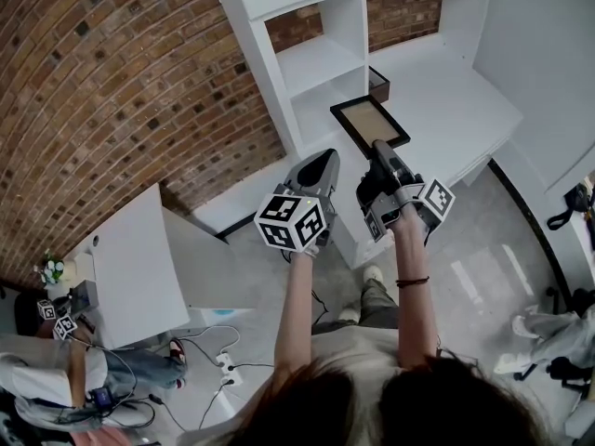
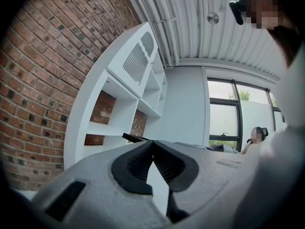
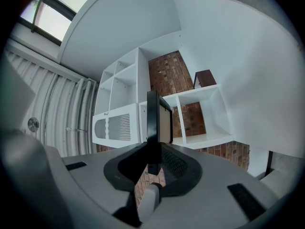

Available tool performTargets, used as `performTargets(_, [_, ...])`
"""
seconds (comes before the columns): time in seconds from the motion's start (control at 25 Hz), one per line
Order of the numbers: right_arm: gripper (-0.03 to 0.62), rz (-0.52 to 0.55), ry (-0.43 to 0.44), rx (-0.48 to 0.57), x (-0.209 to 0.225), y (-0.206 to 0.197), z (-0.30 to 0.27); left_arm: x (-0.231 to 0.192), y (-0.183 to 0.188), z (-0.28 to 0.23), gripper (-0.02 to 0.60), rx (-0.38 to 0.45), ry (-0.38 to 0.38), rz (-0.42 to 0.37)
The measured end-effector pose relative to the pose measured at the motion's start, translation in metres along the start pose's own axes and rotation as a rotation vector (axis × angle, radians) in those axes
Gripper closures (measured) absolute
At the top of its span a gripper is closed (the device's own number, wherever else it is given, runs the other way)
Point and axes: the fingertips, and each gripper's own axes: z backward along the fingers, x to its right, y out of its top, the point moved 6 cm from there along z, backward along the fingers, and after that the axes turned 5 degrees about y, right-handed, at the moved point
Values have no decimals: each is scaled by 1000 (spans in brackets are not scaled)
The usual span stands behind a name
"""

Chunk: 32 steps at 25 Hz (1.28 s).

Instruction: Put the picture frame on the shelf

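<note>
The only print we can make out is the black-and-white square marker pattern on the cube of the left tool (image 1: 291, 221) and on the cube of the right tool (image 1: 435, 198).

The black rectangular picture frame with a flat tan panel (image 1: 369, 125) has a thin, straight-edged dark rim. It hangs in the air at twelve o'clock of the grey plastic right tool (image 1: 381, 145), face up and slightly tilted. In the right gripper view we see it edge-on (image 3: 153, 123), a narrow black bar pinched at its near edge between the tool's black ribbed pads (image 3: 174, 163).

The grey plastic left tool (image 1: 325, 159) sits at nine o'clock of the right one. Its ribbed black pads (image 2: 138, 161) meet at the tips with nothing between them.

The white boxy shelf unit with open square compartments (image 1: 321, 63) stands at eleven o'clock of the frame, smooth and matt, with rough red-brown brick wall (image 1: 112, 82) showing through its open backs. A white flat counter (image 1: 465, 100) spreads at two o'clock of the frame. A small dark brown box (image 1: 378, 84) sits at twelve o'clock of the frame, just beside the shelf unit.
</note>
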Motion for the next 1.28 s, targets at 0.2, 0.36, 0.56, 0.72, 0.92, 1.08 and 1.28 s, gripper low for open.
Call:
performTargets(0.2, [526, 0, 7, -19, 5, -1, 1, 1, -7, -1, 571, -2, 5, -5])
performTargets(0.36, [525, -17, -15, -39, 12, 16, -26, -12, 0, -30, 571, -15, 27, 7])
performTargets(0.56, [525, -27, -27, -50, 24, 26, -41, -23, -2, -44, 571, -22, 47, 12])
performTargets(0.72, [526, -32, -20, -67, 28, 32, -53, -29, -2, -55, 571, -18, 60, 14])
performTargets(0.92, [525, -35, -15, -80, 31, 43, -70, -36, -2, -73, 571, -7, 72, 16])
performTargets(1.08, [526, -13, -6, -90, 31, 56, -85, -42, 2, -88, 571, 2, 82, 20])
performTargets(1.28, [526, -11, -27, -110, 33, 68, -109, -53, 7, -107, 571, 4, 103, 30])
